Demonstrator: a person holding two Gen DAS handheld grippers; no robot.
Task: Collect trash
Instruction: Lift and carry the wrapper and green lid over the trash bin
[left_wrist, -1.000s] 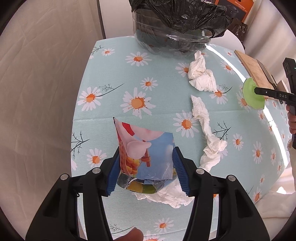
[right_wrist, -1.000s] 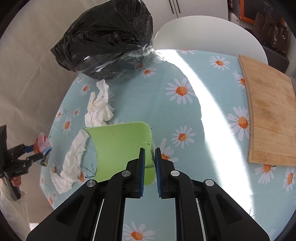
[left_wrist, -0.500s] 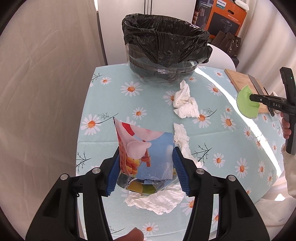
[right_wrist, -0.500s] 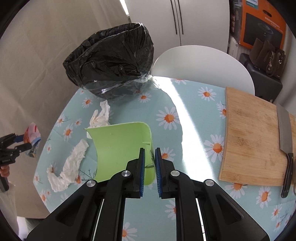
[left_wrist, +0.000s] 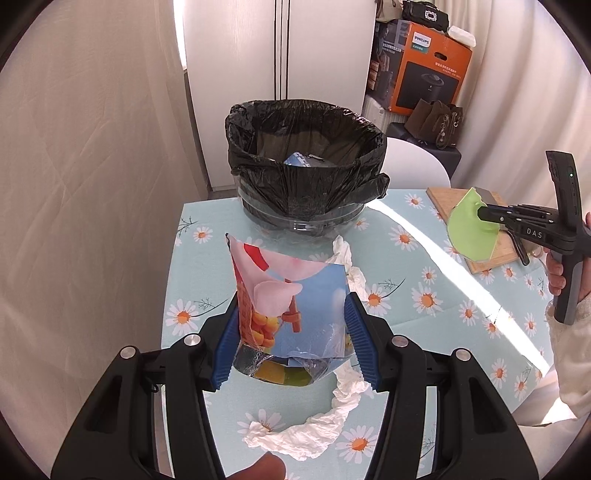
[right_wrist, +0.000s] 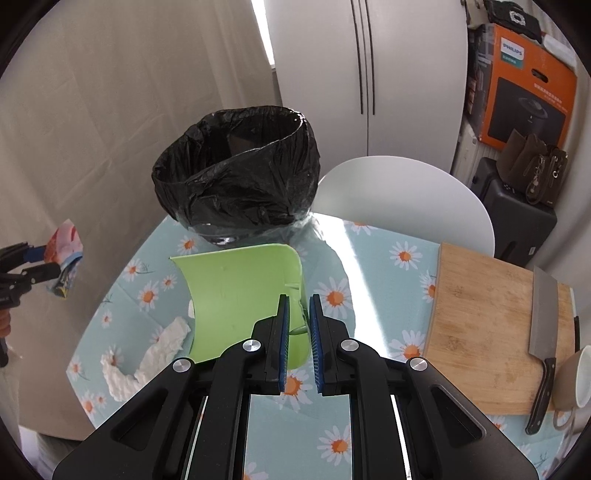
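Note:
My left gripper (left_wrist: 293, 334) is shut on a colourful snack bag (left_wrist: 291, 299) and holds it in the air above the daisy tablecloth, short of the bin (left_wrist: 306, 162) lined with a black bag. My right gripper (right_wrist: 297, 325) is shut on the handle of a green dustpan (right_wrist: 240, 306), held above the table; it also shows in the left wrist view (left_wrist: 471, 230). The bin (right_wrist: 236, 177) stands at the table's far edge. White crumpled tissues (left_wrist: 306, 432) lie on the cloth below the snack bag, and one tissue (right_wrist: 147, 360) lies left of the dustpan.
A wooden cutting board (right_wrist: 487, 332) with a cleaver (right_wrist: 543, 347) lies on the right of the table, a cup (right_wrist: 576, 380) beside it. A white chair (right_wrist: 406, 206) stands behind the table. Curtain on the left, orange box (left_wrist: 432, 70) at the back.
Both grippers have risen and tilted up, so the bin's open top now shows. The snack bag and the dustpan stay gripped.

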